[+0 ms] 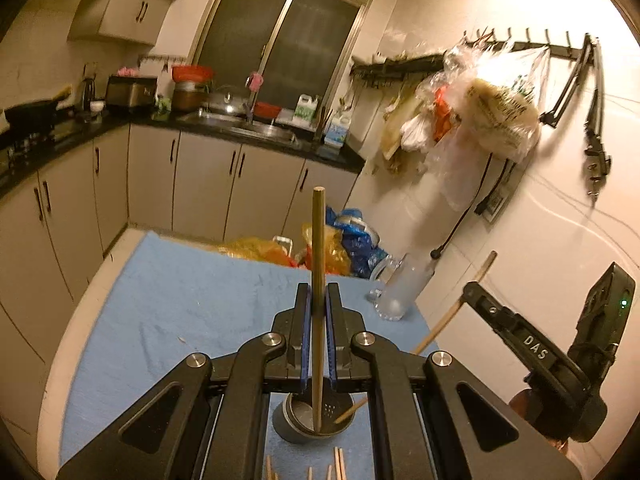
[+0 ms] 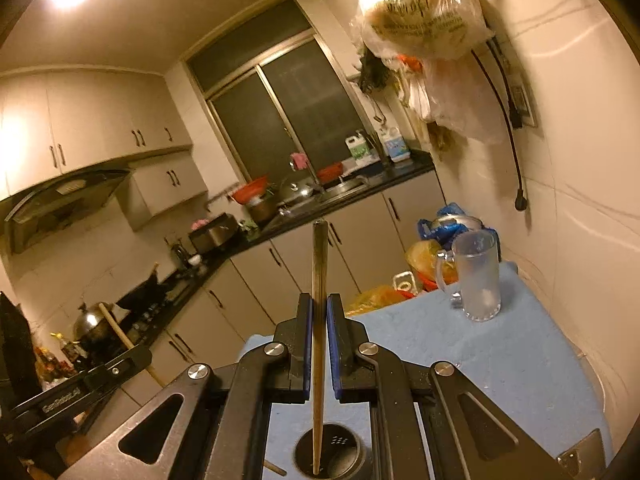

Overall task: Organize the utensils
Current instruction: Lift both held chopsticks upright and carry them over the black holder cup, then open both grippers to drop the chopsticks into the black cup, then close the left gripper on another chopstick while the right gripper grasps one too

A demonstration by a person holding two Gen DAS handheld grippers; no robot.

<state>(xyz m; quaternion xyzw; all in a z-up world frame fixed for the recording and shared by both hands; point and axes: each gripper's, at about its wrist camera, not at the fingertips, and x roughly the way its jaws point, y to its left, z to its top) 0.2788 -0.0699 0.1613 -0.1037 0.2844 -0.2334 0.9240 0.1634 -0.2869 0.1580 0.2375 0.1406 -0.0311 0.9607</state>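
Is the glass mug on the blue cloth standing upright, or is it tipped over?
Upright. The glass mug stands on its base on the blue cloth, mouth upward, handle at its side.

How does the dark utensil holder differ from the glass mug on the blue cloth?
The utensil holder is dark, opaque and handleless, near the grippers; the glass mug is frosted, see-through and handled, at the far edge. A chopstick leans in the holder; the mug holds none. Both stand upright on the blue cloth.

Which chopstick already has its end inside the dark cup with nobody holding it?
The short slanted chopstick leaning on the holder's right rim. Both upright chopsticks are clamped in hand-held grippers; the rest lie on the blue cloth.
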